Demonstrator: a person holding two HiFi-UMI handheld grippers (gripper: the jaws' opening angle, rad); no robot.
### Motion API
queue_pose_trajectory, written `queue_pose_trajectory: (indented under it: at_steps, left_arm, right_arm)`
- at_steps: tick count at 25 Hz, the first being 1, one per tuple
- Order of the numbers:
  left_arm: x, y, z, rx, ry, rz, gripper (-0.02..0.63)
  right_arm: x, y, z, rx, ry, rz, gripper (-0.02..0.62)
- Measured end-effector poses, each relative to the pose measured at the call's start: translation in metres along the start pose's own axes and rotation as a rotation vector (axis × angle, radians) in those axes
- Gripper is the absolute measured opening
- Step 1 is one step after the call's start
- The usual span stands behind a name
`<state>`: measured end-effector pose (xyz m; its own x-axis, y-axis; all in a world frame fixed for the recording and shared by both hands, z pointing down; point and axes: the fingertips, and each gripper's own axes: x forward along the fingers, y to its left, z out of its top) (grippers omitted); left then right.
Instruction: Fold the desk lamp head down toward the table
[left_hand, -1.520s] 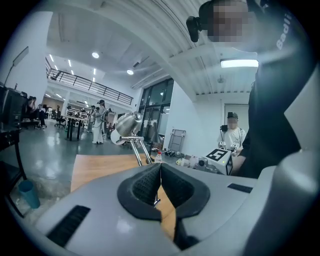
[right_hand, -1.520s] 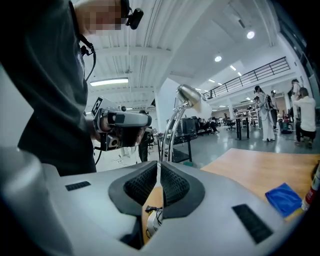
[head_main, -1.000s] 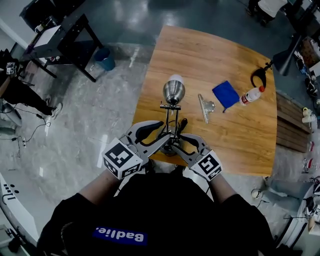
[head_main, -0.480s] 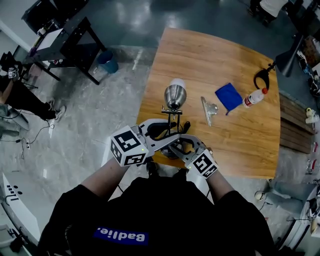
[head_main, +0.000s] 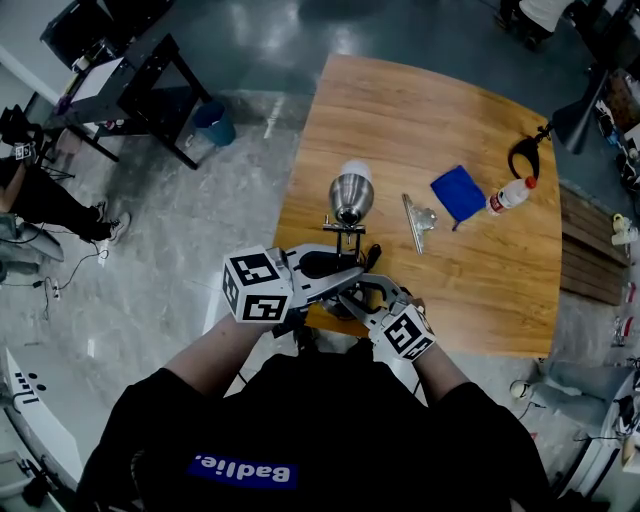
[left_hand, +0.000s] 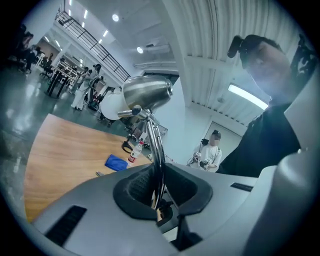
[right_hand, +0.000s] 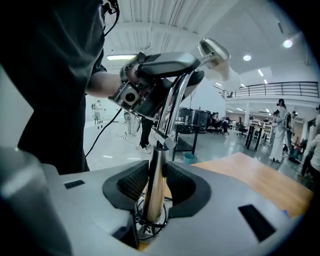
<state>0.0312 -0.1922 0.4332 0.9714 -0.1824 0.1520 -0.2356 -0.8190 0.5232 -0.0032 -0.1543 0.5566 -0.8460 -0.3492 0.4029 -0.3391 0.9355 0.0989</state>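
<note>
A desk lamp stands near the front edge of the wooden table (head_main: 420, 110). Its metal head (head_main: 350, 190) is raised on thin rods above a chrome post. My left gripper (head_main: 343, 272) reaches in from the left. In the left gripper view the thin rods (left_hand: 156, 150) run between its closing jaws (left_hand: 159, 187), and the pads touch them, below the lamp head (left_hand: 147, 92). My right gripper (head_main: 352, 294) sits lower, by the base. In the right gripper view its closing jaws (right_hand: 156, 187) hug the chrome post (right_hand: 156, 172) on both sides.
Right of the lamp lie a metal clip (head_main: 415, 220), a blue cloth (head_main: 458, 192) and a plastic bottle (head_main: 507, 195). A black lamp (head_main: 575, 120) stands at the table's far right edge. On the floor to the left are a blue bin (head_main: 215, 125) and a black desk (head_main: 150, 70).
Both grippers have drawn in closer around the lamp's stem. The left gripper has rolled, so its marker cube shows a different face. The lamp head stands as before.
</note>
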Motion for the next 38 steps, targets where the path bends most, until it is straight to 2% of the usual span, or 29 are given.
queue_pose_trajectory:
  at_steps: [16, 24, 28, 34, 38]
  left_arm:
    - [0.002, 0.003, 0.000, -0.171, -0.019, -0.052, 0.058]
    - [0.010, 0.025, 0.000, -0.260, -0.032, -0.006, 0.048]
    - [0.012, 0.045, -0.003, -0.419, -0.061, -0.014, 0.044]
    - [0.016, 0.068, -0.020, -0.734, -0.105, -0.056, 0.048]
    - [0.022, 0.077, -0.022, -0.829, -0.137, -0.080, 0.048]
  right_arm:
    - [0.000, 0.000, 0.000, 0.000, 0.007, -0.039, 0.115]
    - [-0.003, 0.002, -0.003, -0.015, 0.004, -0.038, 0.115]
    - [-0.003, 0.004, -0.002, -0.024, 0.005, -0.039, 0.115]
    - [-0.001, 0.009, 0.002, -0.049, 0.005, -0.021, 0.117]
    - [-0.001, 0.006, -0.002, -0.068, 0.027, -0.016, 0.115]
